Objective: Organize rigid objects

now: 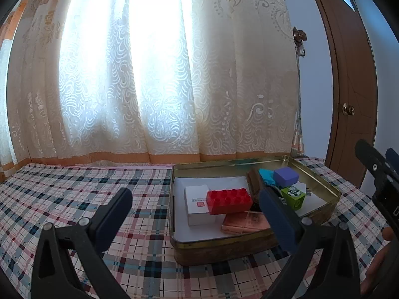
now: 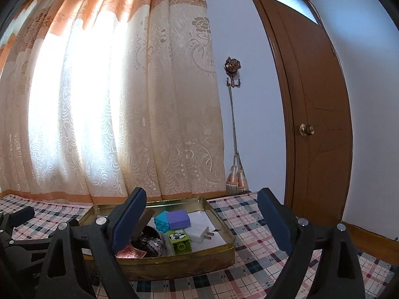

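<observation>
The left hand-held gripper points slightly downward with its two dark fingers spread wide and nothing pressed between the pads. The right hand-held gripper is held about level, its jaws likewise standing wide apart and empty. In the left wrist view, part of the right gripper's body shows at the right edge, with the person's hand beneath it.

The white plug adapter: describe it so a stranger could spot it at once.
Find the shallow gold metal tin on the plaid tablecloth. In its right end, on white paper, lies the white plug adapter, just right of the green printed toy block. Only it is plain white with two metal prongs.
</observation>
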The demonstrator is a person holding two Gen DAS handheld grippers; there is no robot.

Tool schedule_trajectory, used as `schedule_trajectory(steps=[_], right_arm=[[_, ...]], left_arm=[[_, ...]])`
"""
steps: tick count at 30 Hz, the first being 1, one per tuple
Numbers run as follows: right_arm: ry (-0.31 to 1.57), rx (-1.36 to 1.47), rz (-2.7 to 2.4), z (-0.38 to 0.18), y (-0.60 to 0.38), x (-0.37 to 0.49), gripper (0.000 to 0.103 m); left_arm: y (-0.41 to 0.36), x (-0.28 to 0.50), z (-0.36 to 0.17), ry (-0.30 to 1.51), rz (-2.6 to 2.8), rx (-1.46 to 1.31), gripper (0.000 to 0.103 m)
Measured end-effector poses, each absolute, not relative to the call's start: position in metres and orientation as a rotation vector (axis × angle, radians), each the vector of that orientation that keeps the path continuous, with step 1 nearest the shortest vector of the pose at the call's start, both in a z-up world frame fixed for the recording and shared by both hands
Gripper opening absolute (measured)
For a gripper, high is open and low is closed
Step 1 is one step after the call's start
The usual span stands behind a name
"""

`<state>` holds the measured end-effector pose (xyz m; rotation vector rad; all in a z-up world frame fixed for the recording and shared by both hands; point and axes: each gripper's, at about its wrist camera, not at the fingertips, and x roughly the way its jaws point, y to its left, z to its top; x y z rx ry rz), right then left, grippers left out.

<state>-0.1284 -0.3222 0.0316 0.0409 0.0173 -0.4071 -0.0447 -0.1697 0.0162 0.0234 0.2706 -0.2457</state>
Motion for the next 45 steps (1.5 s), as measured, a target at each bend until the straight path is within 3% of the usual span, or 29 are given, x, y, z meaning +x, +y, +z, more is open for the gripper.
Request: schedule_trajectory(steps=[45], right_arm=[[0.007,0.015,-0.416,0.0307,-0.3178,-0.1296,0.096]], left_arm=[[-0.1626,-0.0438,0.0162,0.274,-0.222,0.016,0.103]])
